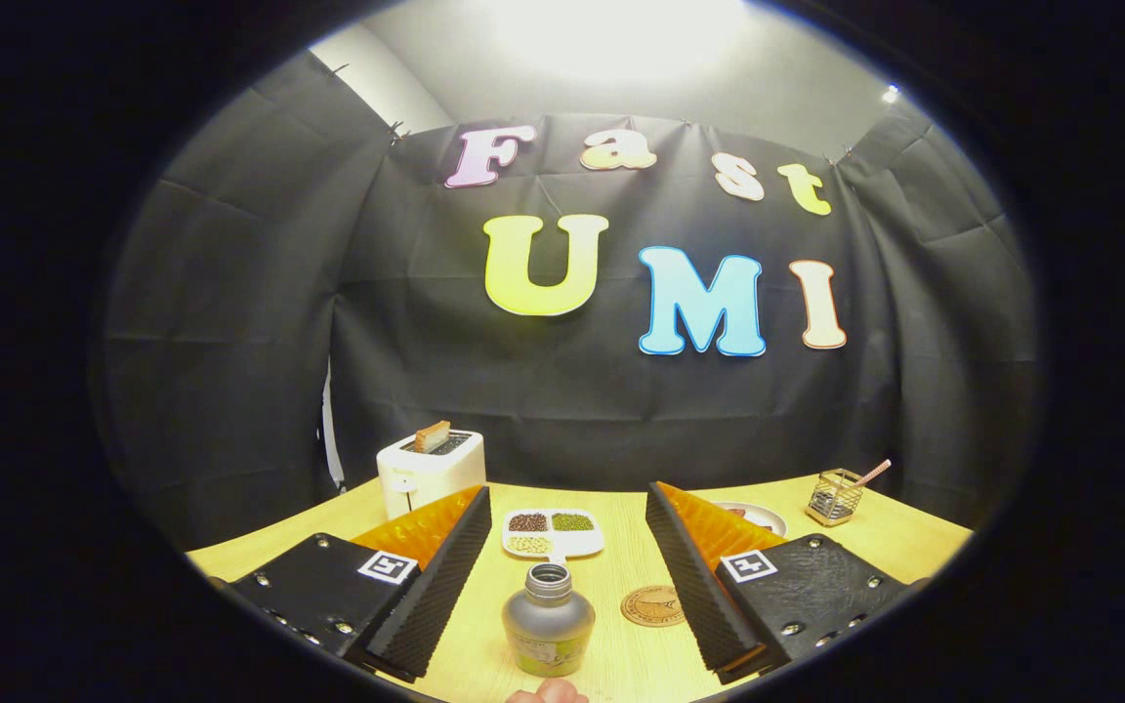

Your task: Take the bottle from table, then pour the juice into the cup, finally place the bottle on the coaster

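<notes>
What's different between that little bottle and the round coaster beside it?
The bottle stands upright and tall, while the coaster lies flat as a thin disc. The bottle is grey with a yellow-green base and an open neck; the coaster is brown with a dark mark on it. The bottle sits between the open gripper's jaws, untouched; the coaster lies nearer one finger. Both rest on the wooden table.

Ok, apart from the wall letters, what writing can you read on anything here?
Bottle label: print too blurred to read.
Coaster: a stamped emblem, no legible words.
Gripper, open either side of the bottle, not touching it: square coded markers, no words.
Toaster: a mark too small to read.
</notes>
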Demonstrator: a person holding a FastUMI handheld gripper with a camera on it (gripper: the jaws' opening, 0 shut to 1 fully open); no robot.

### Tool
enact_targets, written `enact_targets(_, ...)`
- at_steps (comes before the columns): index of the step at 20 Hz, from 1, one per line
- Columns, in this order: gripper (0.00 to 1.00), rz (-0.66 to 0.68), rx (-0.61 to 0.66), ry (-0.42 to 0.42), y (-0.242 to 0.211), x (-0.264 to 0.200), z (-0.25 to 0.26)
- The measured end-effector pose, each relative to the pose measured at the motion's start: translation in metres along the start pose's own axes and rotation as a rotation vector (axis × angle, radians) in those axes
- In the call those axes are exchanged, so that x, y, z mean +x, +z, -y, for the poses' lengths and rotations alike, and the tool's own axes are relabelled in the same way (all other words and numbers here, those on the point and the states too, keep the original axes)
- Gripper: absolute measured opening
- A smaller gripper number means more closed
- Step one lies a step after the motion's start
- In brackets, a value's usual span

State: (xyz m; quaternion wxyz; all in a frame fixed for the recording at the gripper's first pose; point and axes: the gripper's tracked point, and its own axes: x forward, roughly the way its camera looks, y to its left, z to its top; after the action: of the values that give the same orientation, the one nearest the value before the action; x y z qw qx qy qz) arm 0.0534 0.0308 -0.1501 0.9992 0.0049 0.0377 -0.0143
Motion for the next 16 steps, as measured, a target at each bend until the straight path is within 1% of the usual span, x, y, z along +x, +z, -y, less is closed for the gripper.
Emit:
enact_targets(2,0.97,0.0,-0.013,-0.013,-0.006,0.0,0.003)
enact_targets(4,0.98,0.008,-0.008,0.004,-0.017,0.003,-0.004)
enact_targets(6,0.98,0.015,-0.009,-0.007,-0.029,0.002,-0.005)
enact_targets(11,0.98,-0.003,-0.059,-0.004,-0.063,0.012,-0.014)
enact_targets(13,0.98,-0.021,-0.042,0.003,-0.078,0.016,-0.017)
enact_targets(16,0.98,-0.047,0.017,0.014,-0.098,0.022,-0.019)
